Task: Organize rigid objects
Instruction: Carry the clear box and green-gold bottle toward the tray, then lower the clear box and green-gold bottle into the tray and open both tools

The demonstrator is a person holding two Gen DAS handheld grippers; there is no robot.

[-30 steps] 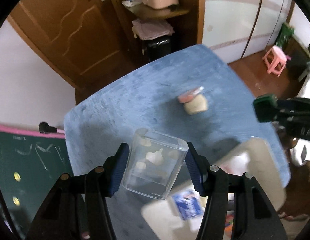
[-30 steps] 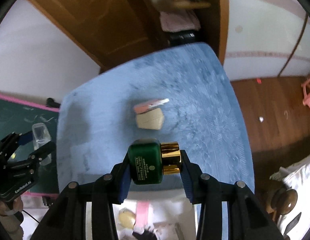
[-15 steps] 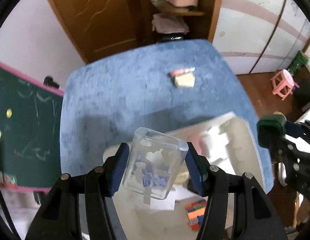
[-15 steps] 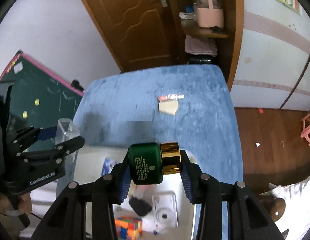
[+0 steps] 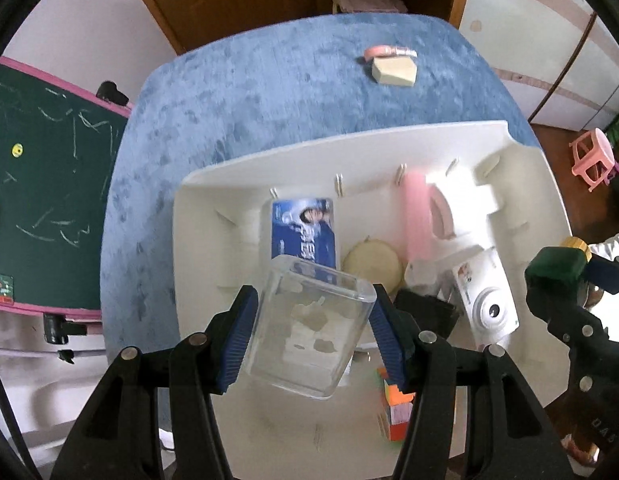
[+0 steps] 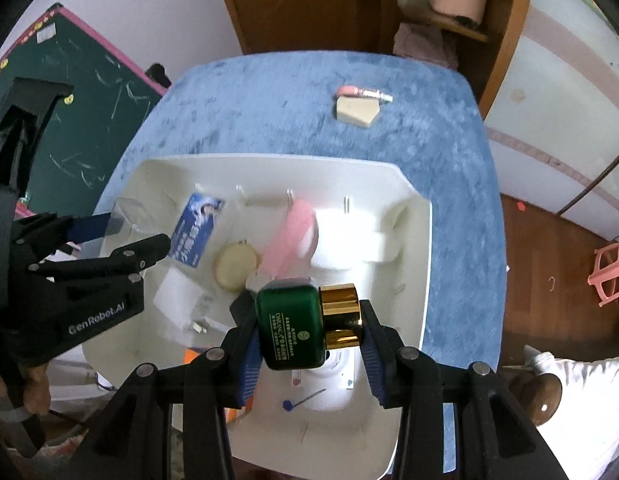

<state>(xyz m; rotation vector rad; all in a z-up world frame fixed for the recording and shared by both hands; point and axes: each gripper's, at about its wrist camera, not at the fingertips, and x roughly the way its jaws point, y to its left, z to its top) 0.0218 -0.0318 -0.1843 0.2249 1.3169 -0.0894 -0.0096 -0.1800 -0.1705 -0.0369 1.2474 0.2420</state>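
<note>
My left gripper is shut on a clear plastic box and holds it above the left part of a white organizer tray. My right gripper is shut on a green bottle with a gold cap, held above the tray's near right part. In the tray lie a blue card, a round beige compact, a pink item, a white toy camera and a colour cube. The left gripper also shows in the right wrist view.
The tray sits on a blue table. A beige block and a pink tube lie at the table's far side. A green chalkboard stands left. A wooden door, a shelf and a pink stool surround the table.
Both grippers have drawn back toward the near side with their objects. The tray has come fully into view below them; the beige block now lies far off.
</note>
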